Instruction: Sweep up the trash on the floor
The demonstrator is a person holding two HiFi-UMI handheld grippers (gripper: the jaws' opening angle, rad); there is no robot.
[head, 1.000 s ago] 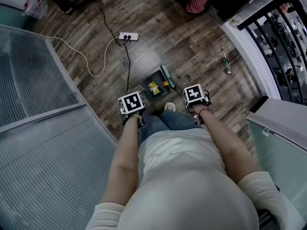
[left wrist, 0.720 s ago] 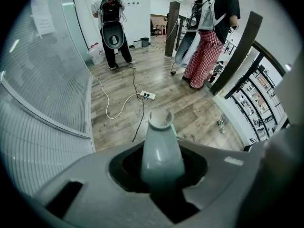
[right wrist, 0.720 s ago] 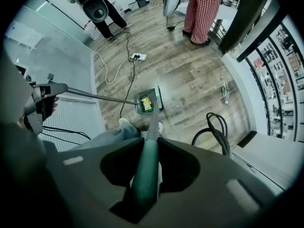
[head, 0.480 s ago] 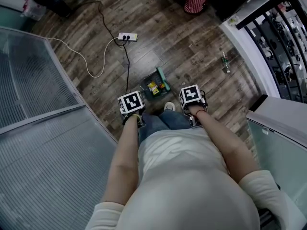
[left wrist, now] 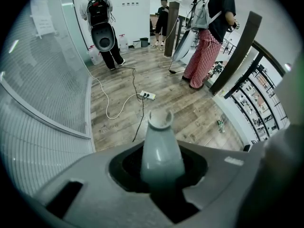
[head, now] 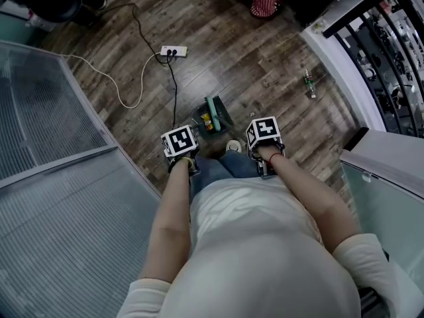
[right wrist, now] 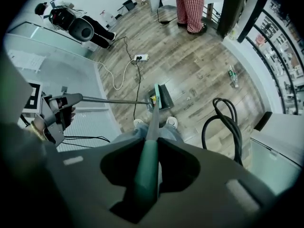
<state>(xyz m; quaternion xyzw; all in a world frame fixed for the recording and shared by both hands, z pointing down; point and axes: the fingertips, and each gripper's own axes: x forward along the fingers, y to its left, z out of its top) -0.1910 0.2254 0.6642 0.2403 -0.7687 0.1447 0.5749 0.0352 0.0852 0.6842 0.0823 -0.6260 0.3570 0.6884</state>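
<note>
Progress: partly done, I judge. Some litter is in the dustpan (head: 201, 126), but a small bottle (head: 309, 83) lies on the wood floor (head: 265, 58) well to the right, near the white wall base.
Dustpan: stands on the floor just ahead of the person's shoes. It holds yellow wrapper-like trash (head: 208, 120).
Broom: its green head (head: 217, 108) looks to rest against the pan's far edge.
Left gripper (left wrist: 159, 172): clenched around the grey dustpan handle (left wrist: 159, 144), held upright.
Right gripper (right wrist: 148, 172): grasping the green broom grip (right wrist: 145, 175), whose shaft runs down to the pan.
Also on the floor: a power strip (head: 173, 50) with cables.
</note>
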